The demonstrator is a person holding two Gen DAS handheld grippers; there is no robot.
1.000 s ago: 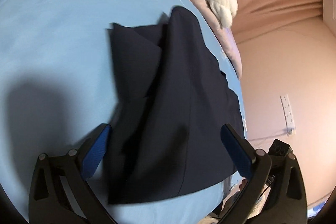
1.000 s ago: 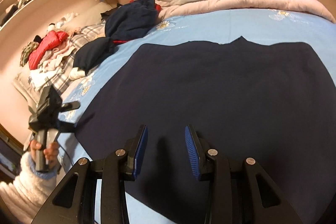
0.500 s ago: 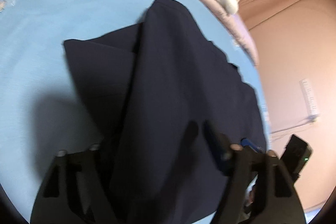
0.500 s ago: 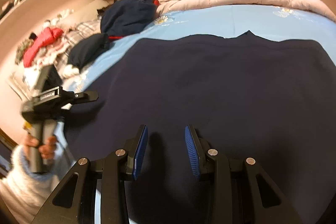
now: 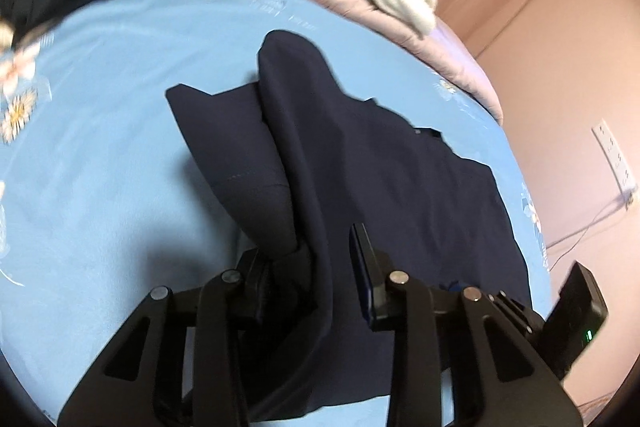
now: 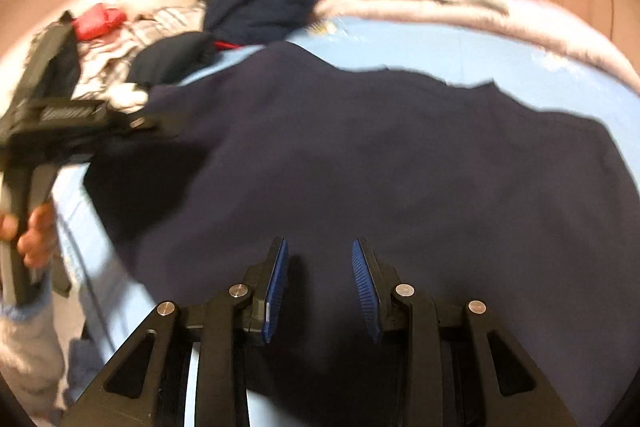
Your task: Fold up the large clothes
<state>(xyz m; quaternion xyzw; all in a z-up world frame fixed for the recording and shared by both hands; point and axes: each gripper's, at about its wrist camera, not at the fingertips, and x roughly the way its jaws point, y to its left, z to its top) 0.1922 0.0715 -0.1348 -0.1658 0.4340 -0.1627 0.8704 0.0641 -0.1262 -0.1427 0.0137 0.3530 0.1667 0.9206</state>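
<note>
Dark navy garment [image 5: 384, 195] lies spread on the light-blue bedsheet [image 5: 100, 115]; the left gripper [image 5: 316, 267], jaws just closing, has a bunched fold of its left edge between the fingers and lifted off the sheet. Right gripper [image 6: 320, 283] stands at a narrow gap over the cloth, nothing visibly pinched. For a clean fold the left should likely carry the edge across in one level sweep, keeping the crease straight, while the right steadies the body.

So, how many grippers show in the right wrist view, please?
2. The right gripper sits bottom centre, open over the navy garment. The left gripper, blurred at the left edge in a hand, has just been closing with the garment between its jaws.
</note>
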